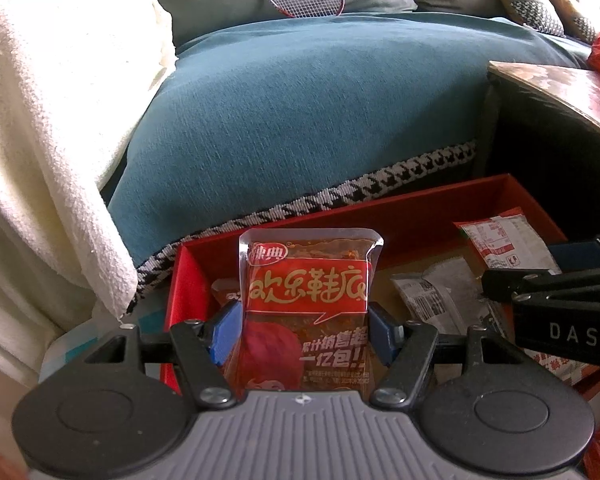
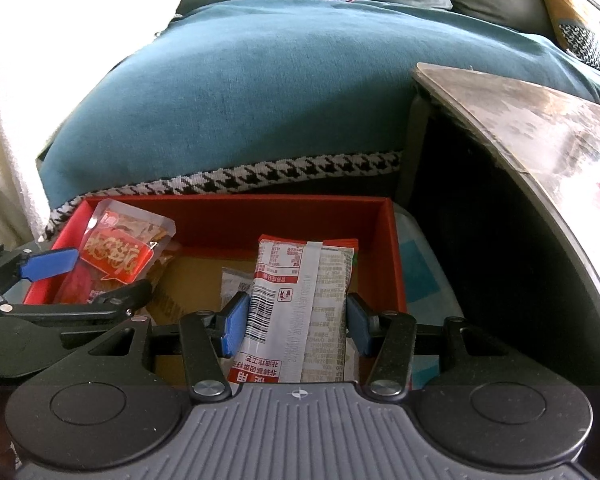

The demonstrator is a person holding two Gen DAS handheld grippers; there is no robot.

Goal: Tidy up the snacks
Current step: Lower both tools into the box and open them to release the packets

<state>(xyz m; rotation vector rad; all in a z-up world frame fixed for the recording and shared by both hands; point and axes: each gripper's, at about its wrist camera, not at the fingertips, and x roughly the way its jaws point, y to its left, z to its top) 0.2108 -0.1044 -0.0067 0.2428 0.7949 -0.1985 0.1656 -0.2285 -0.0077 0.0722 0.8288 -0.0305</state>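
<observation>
Left gripper (image 1: 304, 334) clamps red snack packet (image 1: 306, 280); right gripper (image 2: 296, 326) white packet (image 2: 300, 308).

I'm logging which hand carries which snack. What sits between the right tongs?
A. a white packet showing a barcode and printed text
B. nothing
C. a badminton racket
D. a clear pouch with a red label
A: in the right wrist view the right tongs have their blue pads on either side of the white packet, above the red box.
</observation>
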